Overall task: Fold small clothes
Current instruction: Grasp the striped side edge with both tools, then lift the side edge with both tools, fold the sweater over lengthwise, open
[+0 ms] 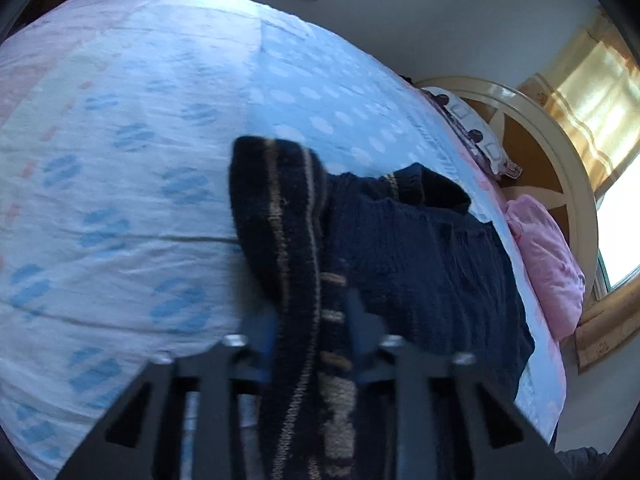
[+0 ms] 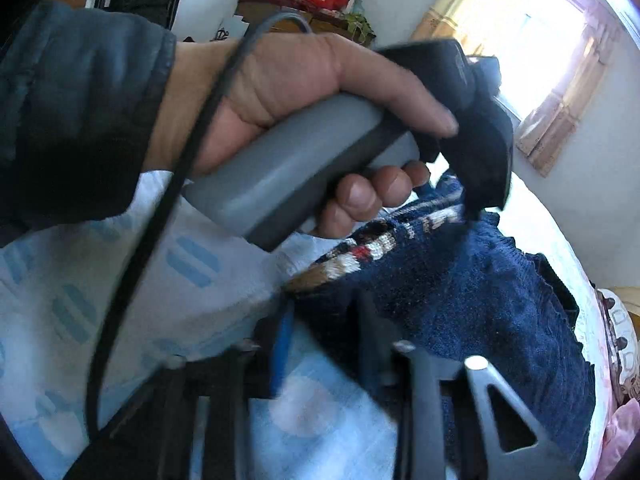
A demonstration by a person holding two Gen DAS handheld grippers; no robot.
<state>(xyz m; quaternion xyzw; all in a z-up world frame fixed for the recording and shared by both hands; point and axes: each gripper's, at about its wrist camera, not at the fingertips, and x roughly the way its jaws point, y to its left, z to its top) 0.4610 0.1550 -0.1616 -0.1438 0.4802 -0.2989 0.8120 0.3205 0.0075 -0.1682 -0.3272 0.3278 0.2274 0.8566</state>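
Observation:
A small navy knit sweater (image 1: 420, 264) with tan stripes lies on the bed. My left gripper (image 1: 312, 320) is shut on its striped edge (image 1: 288, 220) and lifts that edge off the bed. In the right wrist view the sweater (image 2: 460, 292) shows a patterned band. My right gripper (image 2: 324, 328) is low over the sweater's near edge; cloth lies between its fingers, and blur hides how firmly they grip. The person's left hand (image 2: 304, 92) with the other gripper's grey handle (image 2: 288, 172) is straight ahead, holding the sweater's far edge.
The bed has a white cover (image 1: 120, 160) with blue marks. A pink cloth (image 1: 548, 264) and a patterned pillow (image 1: 472, 132) lie by the cream headboard (image 1: 560, 152). A bright window (image 2: 520, 28) with curtains is behind. A black cable (image 2: 160, 220) hangs from the left hand.

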